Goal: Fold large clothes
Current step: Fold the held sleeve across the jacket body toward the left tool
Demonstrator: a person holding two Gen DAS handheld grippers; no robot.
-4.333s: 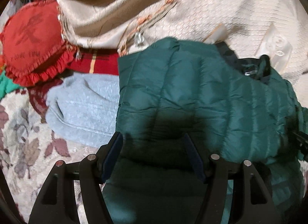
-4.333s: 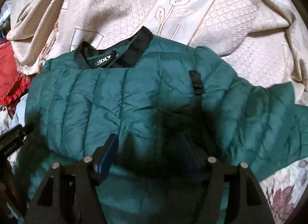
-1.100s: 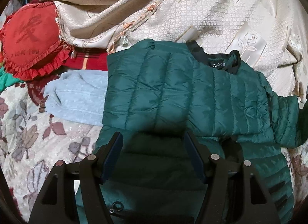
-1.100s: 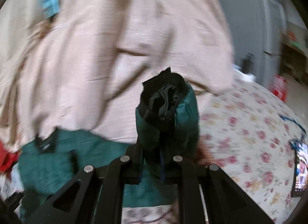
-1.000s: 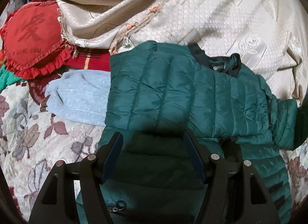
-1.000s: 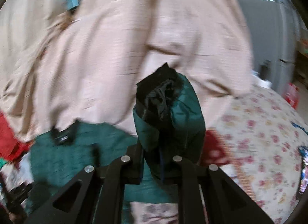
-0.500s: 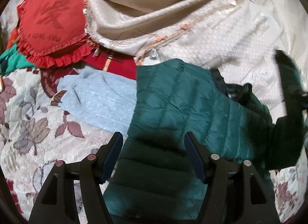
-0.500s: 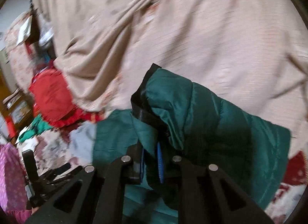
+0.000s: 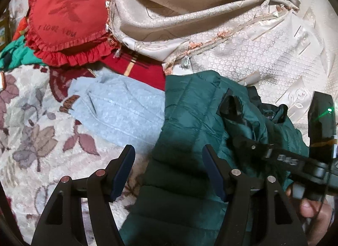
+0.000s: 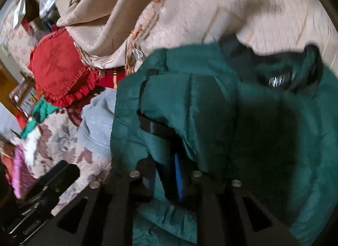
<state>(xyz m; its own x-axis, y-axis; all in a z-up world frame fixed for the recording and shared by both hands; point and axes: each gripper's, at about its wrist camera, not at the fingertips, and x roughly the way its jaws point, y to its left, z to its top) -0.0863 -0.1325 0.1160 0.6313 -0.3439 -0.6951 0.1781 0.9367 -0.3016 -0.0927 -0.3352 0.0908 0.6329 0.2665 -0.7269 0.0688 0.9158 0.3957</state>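
Observation:
A dark green quilted jacket [image 9: 190, 108] lies collar-up on the bed, its black collar label [image 10: 278, 81] at the far side. One sleeve [image 10: 169, 102], with a black cuff [image 10: 154, 127], is folded across the jacket's front. My right gripper [image 10: 163, 167] sits low over that sleeve; its jaws are opening, the sleeve fabric still lies between them, and a gap shows beside the blue pad. My left gripper [image 9: 169, 148] stands open above the jacket's left edge with nothing gripped. A hand [image 9: 310, 205] holds the right gripper at the lower right of the left wrist view.
A light blue garment [image 9: 118, 110] lies against the jacket's left side. Behind it sit a red ruffled cushion [image 9: 67, 19] and a red striped cloth [image 9: 139, 70]. A beige embroidered cover [image 9: 232, 45] is bunched along the back. The floral bedspread [image 9: 31, 140] spreads to the left.
The right gripper swung down and left, carrying the raised sleeve onto the jacket's front, and its jaws have parted. The left gripper drifted left along the jacket's edge and stayed open.

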